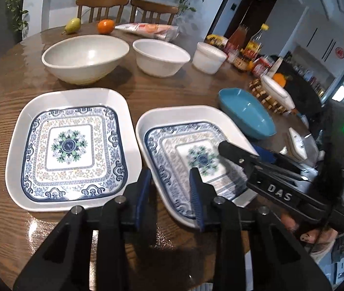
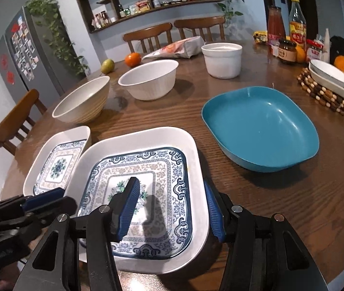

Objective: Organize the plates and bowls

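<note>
Right gripper (image 2: pixel 169 208) has its fingers apart, straddling the right rim of the near-right blue-patterned white square plate (image 2: pixel 147 140) on the wooden counter (image 2: pixel 269 194). Left gripper (image 1: pixel 170 189) hovers with its fingers apart too, over that plate's left rim. Shallow bite, so the glossy rim could slip and clatter.

Two square plates (image 1: pixel 72 150) (image 1: pixel 184 155) side by side on the counter (image 1: pixel 167 94), near edge. Behind them three bowls (image 1: pixel 86 58) (image 1: pixel 161 57) (image 1: pixel 209 57) in a row. Right of the plates, a deep dish (image 2: pixel 260 127). Farther behind, fruit (image 1: pixel 105 26).
</note>
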{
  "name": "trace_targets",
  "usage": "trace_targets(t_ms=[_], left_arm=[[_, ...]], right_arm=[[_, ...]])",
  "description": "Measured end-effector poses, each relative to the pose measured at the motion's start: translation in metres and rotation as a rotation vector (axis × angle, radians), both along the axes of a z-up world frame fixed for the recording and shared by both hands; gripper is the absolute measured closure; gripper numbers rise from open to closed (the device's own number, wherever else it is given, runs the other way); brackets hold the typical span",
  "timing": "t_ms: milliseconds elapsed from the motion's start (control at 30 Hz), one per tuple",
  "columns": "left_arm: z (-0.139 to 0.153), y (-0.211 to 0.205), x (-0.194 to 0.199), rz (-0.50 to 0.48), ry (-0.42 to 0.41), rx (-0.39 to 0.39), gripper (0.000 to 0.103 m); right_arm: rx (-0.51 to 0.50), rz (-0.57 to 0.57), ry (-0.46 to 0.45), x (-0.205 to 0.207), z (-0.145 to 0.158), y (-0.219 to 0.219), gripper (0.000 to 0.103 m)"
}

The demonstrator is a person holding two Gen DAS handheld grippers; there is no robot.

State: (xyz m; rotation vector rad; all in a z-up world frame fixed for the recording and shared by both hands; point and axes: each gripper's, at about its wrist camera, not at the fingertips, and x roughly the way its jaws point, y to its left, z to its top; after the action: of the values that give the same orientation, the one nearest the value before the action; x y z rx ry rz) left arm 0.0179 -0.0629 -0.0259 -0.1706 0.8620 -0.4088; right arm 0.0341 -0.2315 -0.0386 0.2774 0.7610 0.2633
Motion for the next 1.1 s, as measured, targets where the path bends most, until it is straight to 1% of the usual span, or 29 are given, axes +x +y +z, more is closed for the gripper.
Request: trace_targets(t_ms=[33,67,100,133,167,200,300,367,433,500,533,600,700,800,833,867,933,1000,1100], left_arm=[[0.004,0.004,-0.003,0.002,-0.018,-0.005,0.07],[0.011,0.011,-0.007,0.012,-0.049,-0.012,0.068],[0.016,0.017,-0.009,0.023,-0.072,-0.017,0.061],[0.021,0.026,-0.011,0.043,-0.095,-0.025,0.052],[0.025,0.034,-0.012,0.064,-0.111,-0.033,0.047],[0.03,0.045,-0.012,0.098,-0.128,-0.043,0.044],[0.036,0.077,-0.006,0.211,-0.134,-0.052,0.041],[0.036,0.094,-0.002,0.273,-0.12,-0.055,0.041],[0.033,0.113,0.002,0.332,-0.108,-0.061,0.041],[0.028,0.125,0.006,0.372,-0.083,-0.067,0.043],[0.024,0.13,0.009,0.388,-0.062,-0.072,0.046],[0.018,0.137,0.014,0.401,-0.022,-0.073,0.051],[0.01,0.144,0.016,0.387,0.017,-0.077,0.051],[0.006,0.145,0.018,0.38,0.043,-0.075,0.051],[0.004,0.147,0.02,0.385,0.057,-0.076,0.051],[0.002,0.149,0.021,0.389,0.066,-0.082,0.051],[-0.001,0.151,0.024,0.394,0.083,-0.088,0.051],[-0.005,0.15,0.026,0.383,0.099,-0.094,0.052],[-0.011,0.153,0.026,0.37,0.124,-0.16,0.064]], right_arm=[[-0.001,-0.008,-0.001,-0.001,0.002,-0.002,0.048],[-0.003,-0.02,-0.008,-0.002,0.004,-0.004,0.045],[-0.001,-0.035,-0.022,-0.004,0.008,-0.007,0.042],[0.004,-0.044,-0.038,-0.006,0.013,-0.009,0.034],[0.014,-0.047,-0.054,-0.008,0.017,-0.011,0.029],[0.027,-0.042,-0.071,-0.009,0.023,-0.012,0.029],[0.064,0.014,-0.089,-0.004,0.038,-0.003,0.029],[0.119,0.097,-0.075,0.007,0.046,0.008,0.029],[0.154,0.162,-0.039,0.021,0.05,0.021,0.029],[0.182,0.241,-0.014,0.04,0.055,0.04,0.029],[0.187,0.256,-0.007,0.047,0.055,0.047,0.029],[0.165,0.256,0.04,0.067,0.054,0.068,0.029],[0.103,0.298,0.095,0.086,0.047,0.101,0.029],[0.076,0.301,0.108,0.093,0.044,0.116,0.029],[0.062,0.293,0.114,0.093,0.043,0.12,0.031],[0.045,0.288,0.119,0.094,0.041,0.124,0.035],[0.015,0.297,0.124,0.095,0.038,0.132,0.039],[0.0,0.303,0.136,0.097,0.034,0.137,0.04],[-0.039,0.3,0.158,0.102,0.031,0.144,0.04]])
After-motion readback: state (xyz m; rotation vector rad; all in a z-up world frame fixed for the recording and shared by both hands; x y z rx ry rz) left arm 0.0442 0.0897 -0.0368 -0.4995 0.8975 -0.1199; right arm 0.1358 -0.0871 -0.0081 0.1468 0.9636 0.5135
